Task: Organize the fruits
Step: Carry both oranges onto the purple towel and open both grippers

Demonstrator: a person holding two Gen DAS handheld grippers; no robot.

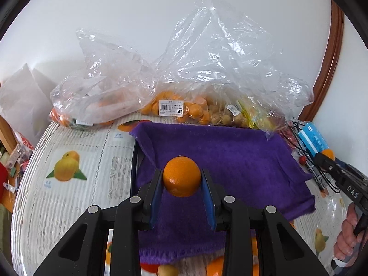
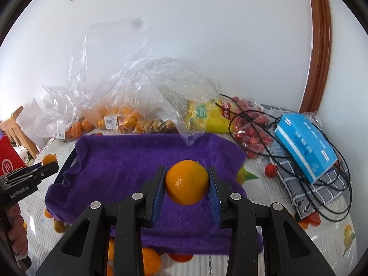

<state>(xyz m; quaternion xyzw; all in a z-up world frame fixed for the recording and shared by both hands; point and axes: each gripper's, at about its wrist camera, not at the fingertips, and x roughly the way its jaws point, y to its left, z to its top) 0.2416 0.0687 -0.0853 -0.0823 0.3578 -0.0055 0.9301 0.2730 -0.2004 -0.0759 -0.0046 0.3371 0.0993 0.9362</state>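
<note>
left hand-held gripper (image 1: 181, 184) grips orange (image 1: 181, 176) | right hand-held gripper (image 2: 186, 187) grips second orange (image 2: 186, 182) | bags (image 1: 184, 105): probably citrus

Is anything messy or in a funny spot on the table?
Yes. A small red fruit sits loose on the tablecloth, outside its bag. A black cable sprawls across the blue box and checked cloth.

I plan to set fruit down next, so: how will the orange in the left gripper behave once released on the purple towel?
The orange is round, so it may roll, though the soft purple towel probably damps that. Its glossy skin looks slick between the left gripper pads. Likely firm.
</note>
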